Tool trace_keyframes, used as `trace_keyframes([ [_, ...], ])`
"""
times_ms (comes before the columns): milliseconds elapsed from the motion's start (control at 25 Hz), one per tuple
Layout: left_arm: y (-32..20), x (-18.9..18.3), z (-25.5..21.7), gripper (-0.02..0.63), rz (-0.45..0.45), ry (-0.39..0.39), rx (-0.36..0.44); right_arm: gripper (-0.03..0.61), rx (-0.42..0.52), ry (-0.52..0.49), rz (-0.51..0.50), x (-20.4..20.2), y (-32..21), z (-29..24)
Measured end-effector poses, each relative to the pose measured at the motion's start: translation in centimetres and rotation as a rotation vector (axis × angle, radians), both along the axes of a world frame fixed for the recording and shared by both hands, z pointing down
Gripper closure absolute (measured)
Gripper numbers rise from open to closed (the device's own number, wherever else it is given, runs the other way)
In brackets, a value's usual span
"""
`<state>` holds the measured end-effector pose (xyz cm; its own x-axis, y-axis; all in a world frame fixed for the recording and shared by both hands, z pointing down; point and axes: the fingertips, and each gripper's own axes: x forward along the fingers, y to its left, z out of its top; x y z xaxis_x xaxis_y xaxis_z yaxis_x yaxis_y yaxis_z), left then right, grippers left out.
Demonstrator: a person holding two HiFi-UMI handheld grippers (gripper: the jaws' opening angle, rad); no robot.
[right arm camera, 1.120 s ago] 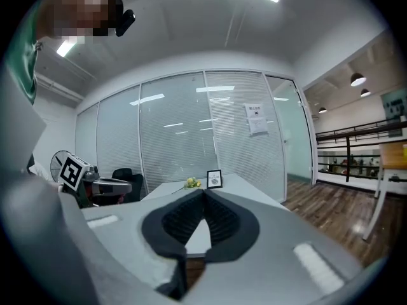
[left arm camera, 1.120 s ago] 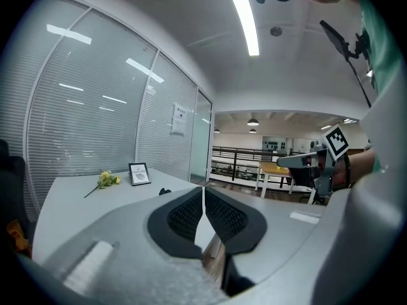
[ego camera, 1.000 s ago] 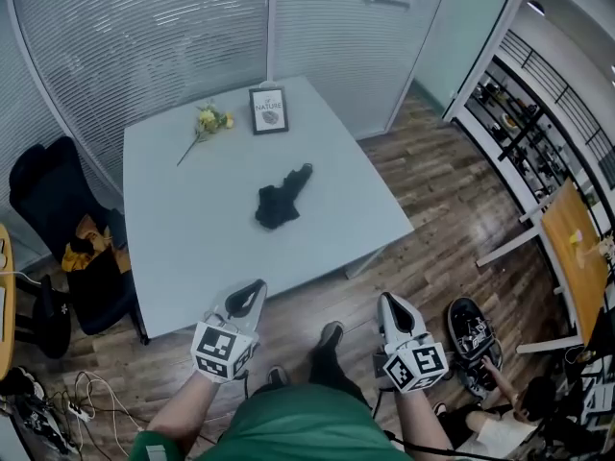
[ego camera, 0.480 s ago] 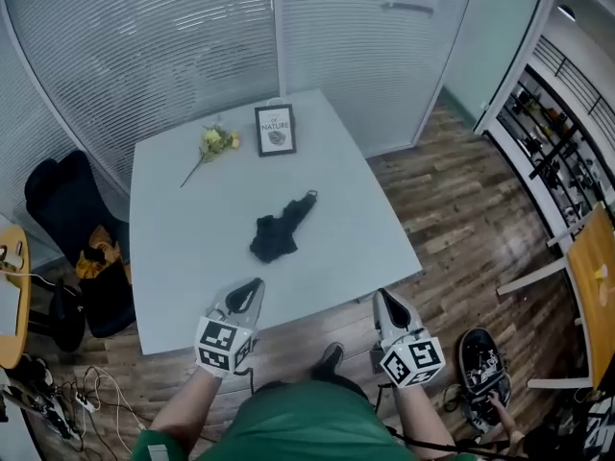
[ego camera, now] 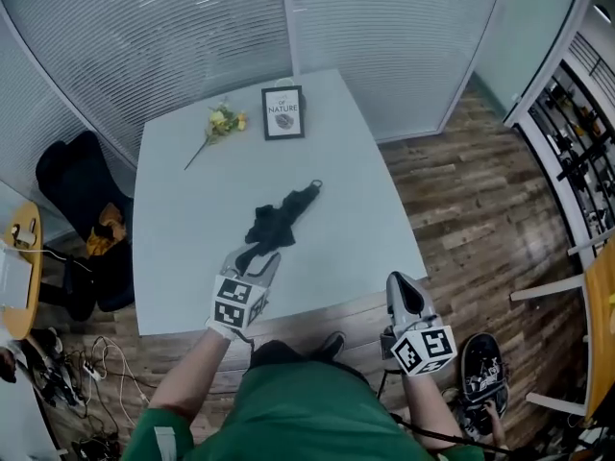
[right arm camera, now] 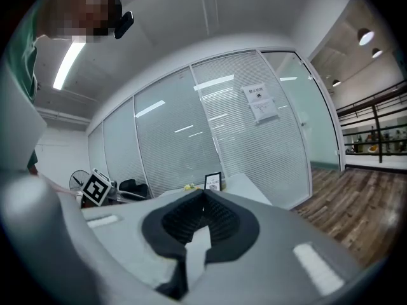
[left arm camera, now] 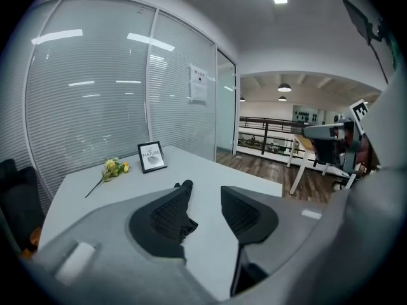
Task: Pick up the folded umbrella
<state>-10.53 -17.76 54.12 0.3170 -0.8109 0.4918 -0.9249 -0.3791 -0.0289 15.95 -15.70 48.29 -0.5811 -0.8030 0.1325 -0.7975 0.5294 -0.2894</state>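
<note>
Umbrella (ego camera: 277,222) whole only in head view | left gripper (left arm camera: 205,188) just opening, empty | right gripper (right arm camera: 203,194) pressed together

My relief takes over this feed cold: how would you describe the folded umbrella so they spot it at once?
Find the pale grey table by the glass wall. Near its middle lies the folded umbrella, a crumpled black bundle. The framed picture and yellow flower sit at the far edge; only the umbrella is a limp, all-black heap.

Umbrella (ego camera: 279,221) lies mid-table (ego camera: 192,219) — flower (ego camera: 223,121) and frame (ego camera: 283,113) behind it, left gripper (ego camera: 258,257) just before.
</note>
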Motion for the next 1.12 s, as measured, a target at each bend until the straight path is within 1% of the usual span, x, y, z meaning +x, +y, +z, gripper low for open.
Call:
trace_keyframes([
  [120, -2.6, -1.0, 2.2, 0.339, -0.01, -0.018, -0.056, 0.574, -0.012, -0.008, 0.017, -0.4, -1.4, 0.5],
  [160, -3.5, -1.4, 2.8, 0.294, -0.019, -0.021, -0.071, 0.575, -0.016, -0.005, 0.025, -0.5, -1.7, 0.6],
  [240, -4.9, -2.0, 3.8, 0.273, -0.023, -0.027, -0.099, 0.575, -0.023, 0.004, 0.047, -0.4, -2.2, 0.8],
  [320, -6.1, -2.2, 4.8, 0.272, -0.001, -0.04, -0.128, 0.574, -0.032, 0.01, 0.076, 0.0, -2.4, 0.8],
  [480, -8.6, -2.6, 7.4, 0.272, 0.083, -0.094, -0.217, 0.575, -0.045, 0.026, 0.144, 0.4, -2.6, 0.9],
  [680, -11.4, -2.5, 10.8, 0.273, 0.16, -0.131, -0.316, 0.575, -0.074, 0.041, 0.23, 1.0, -1.4, 1.6],
  [800, -12.9, -3.0, 13.2, 0.273, 0.179, -0.161, -0.38, 0.574, -0.092, 0.052, 0.272, 0.8, -0.6, 2.1],
  [1040, -16.9, -3.8, 17.1, 0.273, 0.17, -0.273, -0.47, 0.574, -0.124, 0.078, 0.361, 1.9, 0.9, 2.8],
  [1120, -17.2, -3.4, 18.7, 0.273, 0.185, -0.281, -0.529, 0.574, -0.132, 0.08, 0.387, 2.5, 1.5, 2.9],
])
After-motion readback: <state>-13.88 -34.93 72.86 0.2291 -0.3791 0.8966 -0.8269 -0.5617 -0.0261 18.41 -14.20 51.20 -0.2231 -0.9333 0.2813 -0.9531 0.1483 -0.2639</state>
